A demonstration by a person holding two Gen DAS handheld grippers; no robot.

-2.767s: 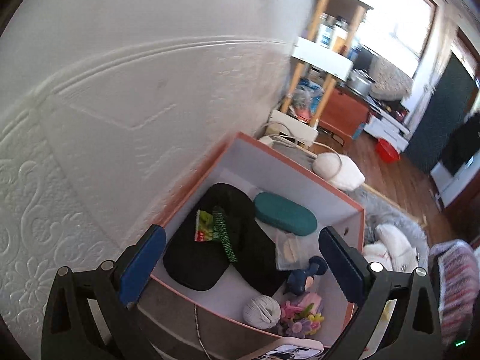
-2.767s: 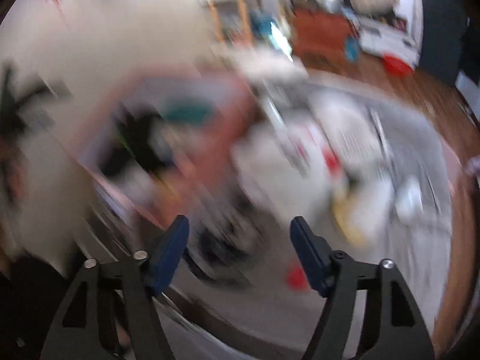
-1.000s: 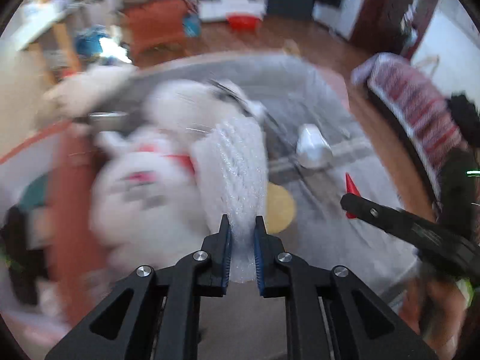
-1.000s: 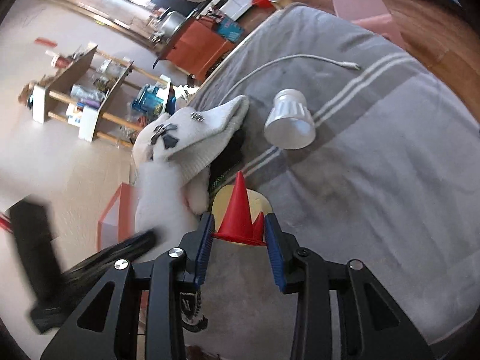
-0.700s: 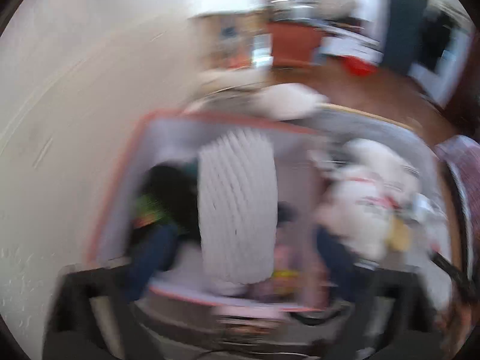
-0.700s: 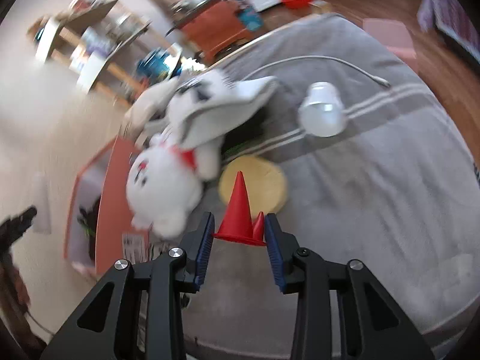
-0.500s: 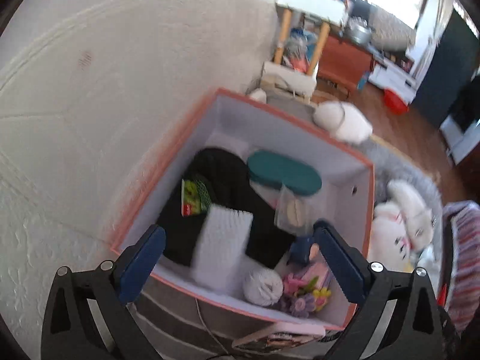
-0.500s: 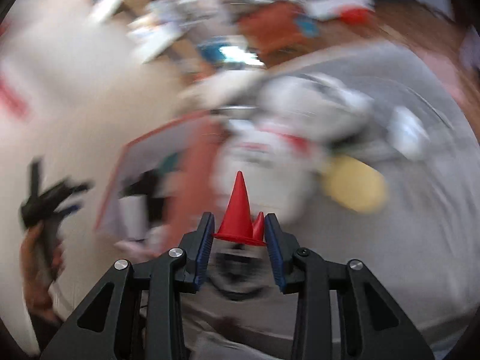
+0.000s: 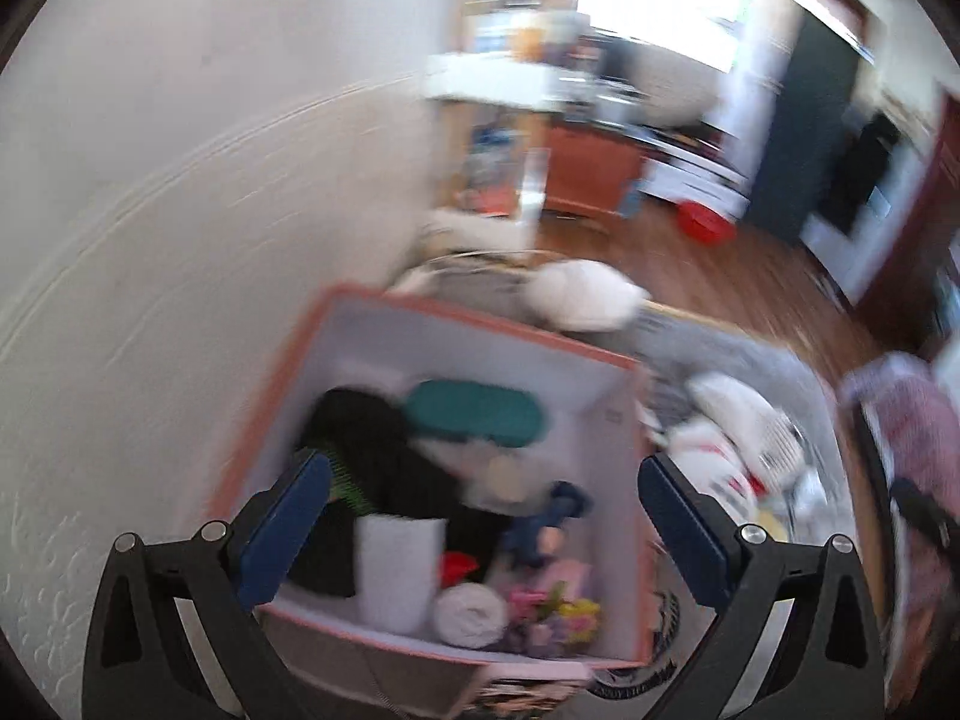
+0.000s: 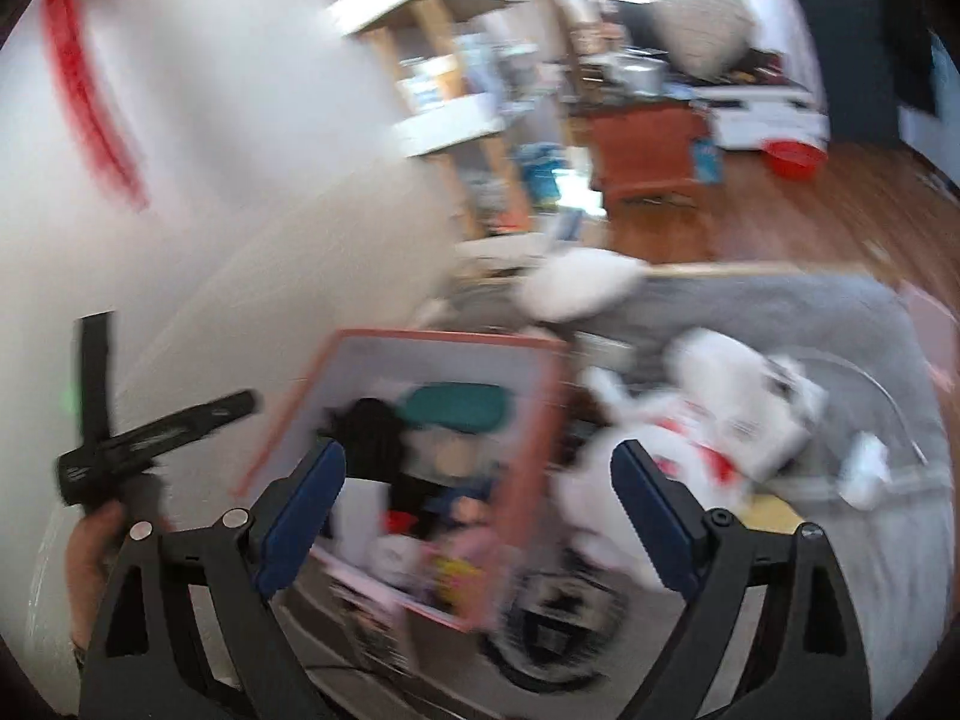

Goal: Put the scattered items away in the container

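The orange-rimmed box [image 9: 474,315] stands against the wall, below both grippers. In it lie a white ribbed cloth [image 9: 399,570], a small red cone [image 9: 456,564], black fabric [image 9: 372,450], a teal case [image 9: 474,414] and a yarn ball [image 9: 471,618]. My left gripper [image 9: 480,534] hangs open over the box with nothing between its fingers. My right gripper [image 10: 477,516] is over the box [image 10: 444,336] too; its jaws are opening and hold nothing, and the red cone [image 10: 399,519] lies blurred beneath them. The left gripper [image 10: 174,366] shows at the left, in a hand [image 10: 90,546].
A white plush toy [image 10: 690,444] lies on the grey blanket [image 10: 780,312] right of the box, beside a white lamp head [image 10: 864,471] and a yellow disc [image 10: 774,510]. The white wall [image 9: 180,180] runs along the left. Shelves [image 10: 444,60] and wooden floor lie beyond.
My right gripper held the red cone half a second ago; it has let go and the cone now lies in the box. The left gripper stays open after dropping the white cloth.
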